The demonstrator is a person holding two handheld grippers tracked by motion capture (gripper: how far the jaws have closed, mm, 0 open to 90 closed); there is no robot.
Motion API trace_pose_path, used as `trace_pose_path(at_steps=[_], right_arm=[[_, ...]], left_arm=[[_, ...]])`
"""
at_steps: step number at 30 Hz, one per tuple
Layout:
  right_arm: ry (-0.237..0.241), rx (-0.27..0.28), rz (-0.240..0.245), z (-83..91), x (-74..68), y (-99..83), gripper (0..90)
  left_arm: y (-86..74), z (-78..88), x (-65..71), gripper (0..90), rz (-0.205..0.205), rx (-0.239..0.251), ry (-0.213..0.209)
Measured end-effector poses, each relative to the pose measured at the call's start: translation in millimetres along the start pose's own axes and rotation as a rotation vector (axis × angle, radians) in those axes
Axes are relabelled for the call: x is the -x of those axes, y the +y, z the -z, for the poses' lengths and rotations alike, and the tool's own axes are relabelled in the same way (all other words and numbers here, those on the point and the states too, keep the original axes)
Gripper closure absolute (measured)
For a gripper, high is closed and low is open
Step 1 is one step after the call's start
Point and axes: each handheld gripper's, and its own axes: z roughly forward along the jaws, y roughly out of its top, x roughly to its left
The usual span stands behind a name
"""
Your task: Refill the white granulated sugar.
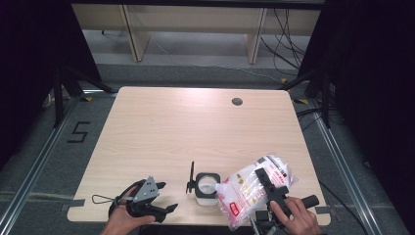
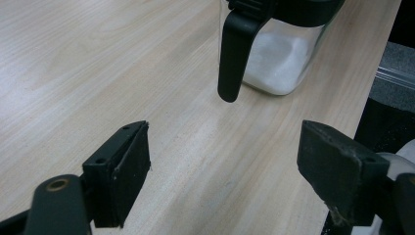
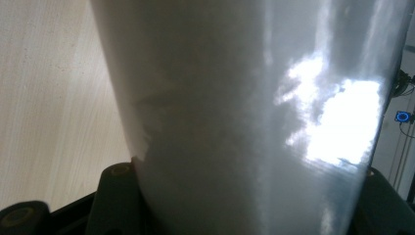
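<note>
Right gripper point(image 1: 264, 177): nearest the camera at the table's near right corner; I hold its jaws clamped across the plastic bag point(image 1: 254, 188), whose film bulges between them in the right gripper view.
Plastic bag: soft, glossy, translucent pouch with red print, packed with a white granular fill; it lies slanted over the near edge, one end tipped toward the jar point(image 1: 206, 185) and touching or just short of its rim, I cannot tell which.
Left gripper point(image 1: 169, 208): near edge, left of centre; jaws spread wide with nothing between them, pointed toward the jar.
Jar: clear, squarish, rigid container just in from the middle of the near edge, between my two grippers; dark collar at the top.
Lid point(image 1: 190, 178): black, hinged, flipped up at the jar's left side; its smooth tab hangs down in the left gripper view.
Contents: a low white layer point(image 2: 274, 61) covers the jar's bottom.
Table point(image 1: 195, 122): pale wood-grain laminate, matt, rounded corners, cable hole near the far right corner.
Done, as I judge it: jar open, bag gripped and brought alongside, a little fill inside.
Left: most of the pouring, since the bag looks nearly full; then closing the lid.
</note>
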Motion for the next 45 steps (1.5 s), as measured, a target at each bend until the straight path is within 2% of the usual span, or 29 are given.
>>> trace_pose_path(at_steps=[2, 3, 6, 9, 10, 12, 13, 18, 20, 27, 29, 31, 33, 36, 37, 39, 40, 41, 44, 45], right_arm=[[0.008, -0.005, 0.0, 0.6, 0.3, 0.3, 44.8], [-0.009, 0.006, 0.01, -0.3, 0.7, 0.3, 44.9], [-0.014, -0.002, 0.01, 0.3, -0.1, 0.1, 44.9], [-0.017, 0.01, 0.027, -0.8, 1.9, -0.2, 44.9], [-0.016, 0.01, 0.034, -0.8, 2.3, -0.2, 44.9], [0.002, -0.002, -0.003, 0.0, -0.6, -0.9, 44.9], [0.001, -0.004, -0.007, 0.1, -0.8, -0.9, 44.9], [-0.004, -0.006, -0.005, 0.6, -0.4, -0.6, 44.9], [-0.008, 0.004, 0.017, -0.5, 1.3, 0.0, 44.9], [-0.011, 0.001, 0.018, -0.3, 1.4, 0.1, 45.0], [-0.005, -0.006, 0.002, 0.5, 0.2, -0.2, 44.9], [-0.009, 0.002, 0.023, -0.5, 1.7, -0.1, 44.9], [-0.017, -0.003, 0.021, 0.2, 1.1, 0.1, 45.0], [-0.011, 0.0, 0.023, -0.1, 0.9, 0.1, 45.0], [0.011, -0.022, 0.031, 1.1, 1.8, 0.9, 45.0], [0.003, -0.009, 0.033, 0.5, 2.0, 0.6, 45.0], [-0.005, -0.004, 0.015, 0.4, 0.1, 0.0, 45.0], [-0.01, 0.002, 0.025, -0.1, 0.9, 0.1, 45.0], [-0.006, 0.001, 0.028, -0.5, 0.9, 0.4, 45.0], [0.005, -0.017, 0.037, 1.0, 2.0, 0.9, 45.0]], left_arm=[[-0.2, -0.7, 1.2, 19.4, 0.016, 0.008, -0.008], [-0.1, -0.6, 1.2, 19.4, 0.016, 0.004, -0.009], [0.2, -1.0, 1.9, 19.4, 0.021, 0.015, -0.007], [-0.1, -0.6, 0.5, 19.4, 0.006, 0.004, -0.011], [-0.3, -0.8, 1.3, 19.4, 0.017, 0.009, -0.007], [0.0, -1.1, 1.7, 19.4, 0.02, 0.018, -0.007], [0.1, -0.5, 0.7, 19.4, 0.006, 0.007, -0.006], [-0.2, -0.9, 1.3, 19.4, 0.016, 0.008, -0.008], [0.0, -0.8, 1.2, 19.4, 0.016, 0.001, -0.011], [0.0, -0.6, 1.2, 19.4, 0.016, 0.002, -0.011], [-0.2, -0.9, 1.3, 19.4, 0.016, 0.008, -0.008], [-0.1, -0.9, 1.1, 19.4, 0.016, 0.001, -0.011], [0.0, -0.6, 1.3, 19.4, 0.014, 0.003, -0.01], [-0.3, -0.8, 1.0, 19.4, 0.016, 0.004, -0.01], [-0.3, -0.8, 1.1, 19.4, 0.014, 0.003, -0.01], [0.2, -0.5, 1.2, 19.5, 0.013, 0.006, -0.007], [0.1, -0.6, 1.3, 19.5, 0.015, 0.005, -0.008], [-0.2, -0.8, 1.2, 19.4, 0.016, 0.005, -0.01], [0.1, -0.5, 1.2, 19.4, 0.013, 0.006, -0.007], [0.1, -1.0, 1.8, 19.4, 0.021, 0.016, -0.007]])
